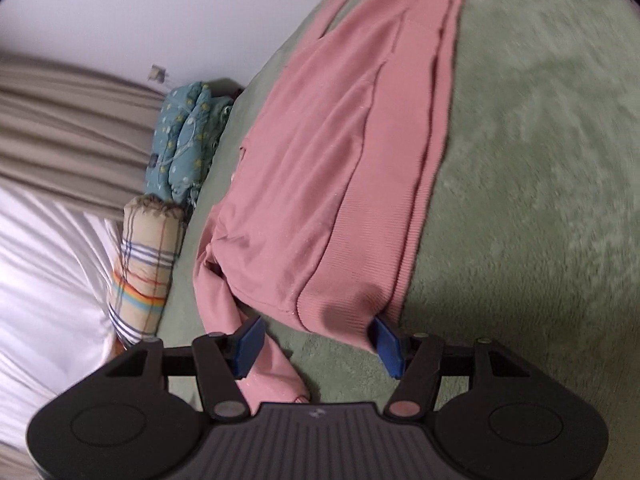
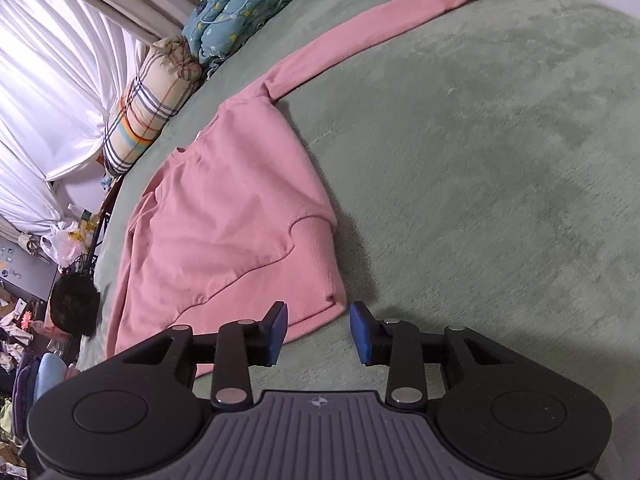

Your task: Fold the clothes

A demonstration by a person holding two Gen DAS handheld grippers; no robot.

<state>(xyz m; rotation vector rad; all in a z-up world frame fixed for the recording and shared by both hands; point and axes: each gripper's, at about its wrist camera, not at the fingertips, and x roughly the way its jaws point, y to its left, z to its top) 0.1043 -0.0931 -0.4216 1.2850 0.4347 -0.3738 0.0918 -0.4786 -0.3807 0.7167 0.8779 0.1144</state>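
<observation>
Left tool [image 1: 318, 344] gaping, ribbed pink sweatshirt [image 1: 320, 184] hem between — plush green blanket [image 1: 520, 160]

The pink sweatshirt [image 1: 320, 184] ran off the top edge in the left wrist view, its far end unseen. The near sleeve cuff [image 1: 298, 394] passed behind the left gripper [image 1: 316, 344] body. Floor clutter [image 2: 16, 344] at the right view's edge was too small to identify.

open: green blanket [image 2: 460, 128] | blocked: rolled bedding [image 2: 156, 96] along edge
</observation>
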